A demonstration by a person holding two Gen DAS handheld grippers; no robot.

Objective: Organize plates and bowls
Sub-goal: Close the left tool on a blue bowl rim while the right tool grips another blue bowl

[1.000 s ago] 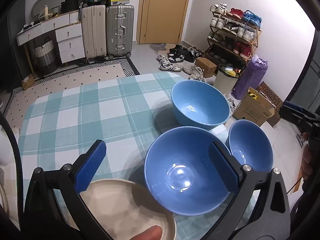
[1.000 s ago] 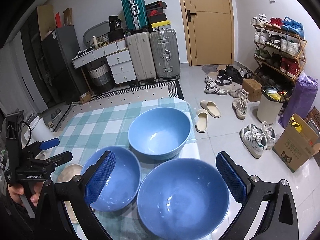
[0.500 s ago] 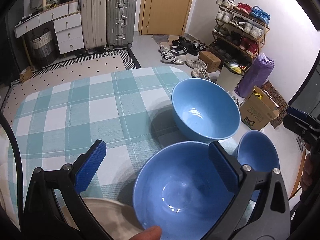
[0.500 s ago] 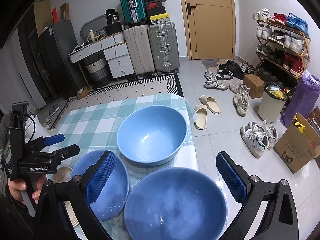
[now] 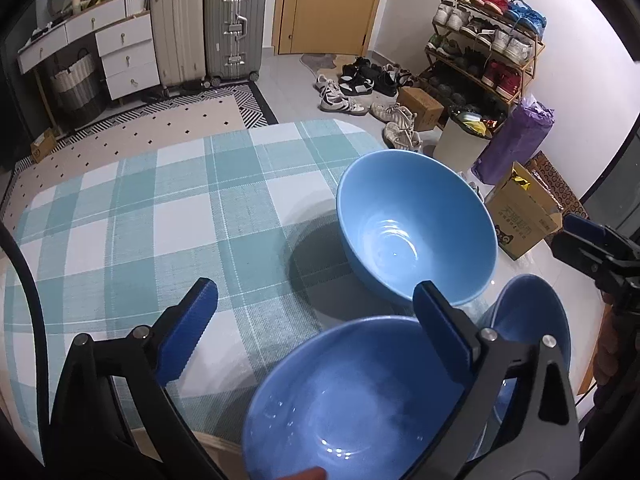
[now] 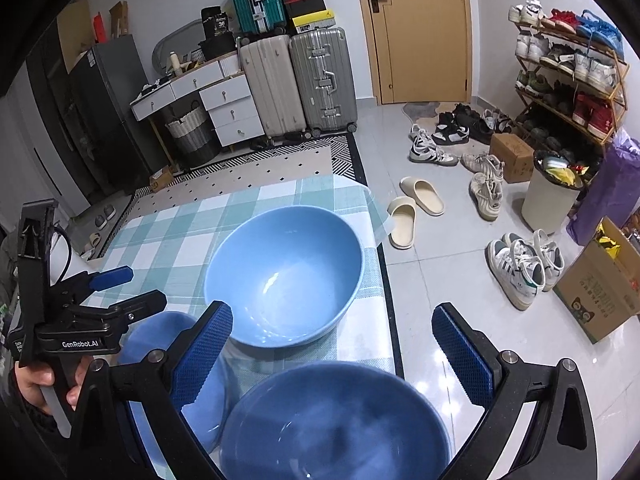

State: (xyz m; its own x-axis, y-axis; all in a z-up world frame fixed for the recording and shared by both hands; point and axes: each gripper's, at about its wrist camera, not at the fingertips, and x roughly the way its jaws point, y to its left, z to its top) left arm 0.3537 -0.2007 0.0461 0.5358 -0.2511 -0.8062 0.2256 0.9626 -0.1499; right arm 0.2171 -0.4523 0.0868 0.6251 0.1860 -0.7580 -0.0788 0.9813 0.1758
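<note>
Three blue bowls stand on the checked tablecloth [image 5: 160, 220]. The largest, a light blue bowl [image 5: 416, 232] [image 6: 284, 272], is farthest from me, near the table's right edge. A darker blue bowl [image 5: 352, 400] lies just below my left gripper [image 5: 314, 296], which is open and holds nothing; its right finger crosses the bowl's rim in the view. Another blue bowl [image 5: 528, 320] [image 6: 336, 420] lies under my open right gripper [image 6: 332, 314]. In the right wrist view the left gripper [image 6: 120, 288] hovers above the darker bowl [image 6: 176, 360].
The table ends just right of the bowls, over a glossy tiled floor with slippers [image 6: 416, 204], sneakers [image 6: 520, 268] and a cardboard box [image 6: 604, 292]. The left part of the cloth is bare. Suitcases [image 5: 208, 28] and drawers stand far behind.
Both grippers have moved forward over the table; the bowls now look larger and lower in both views. The beige plate has slipped out of the left wrist view. Both stay open.
</note>
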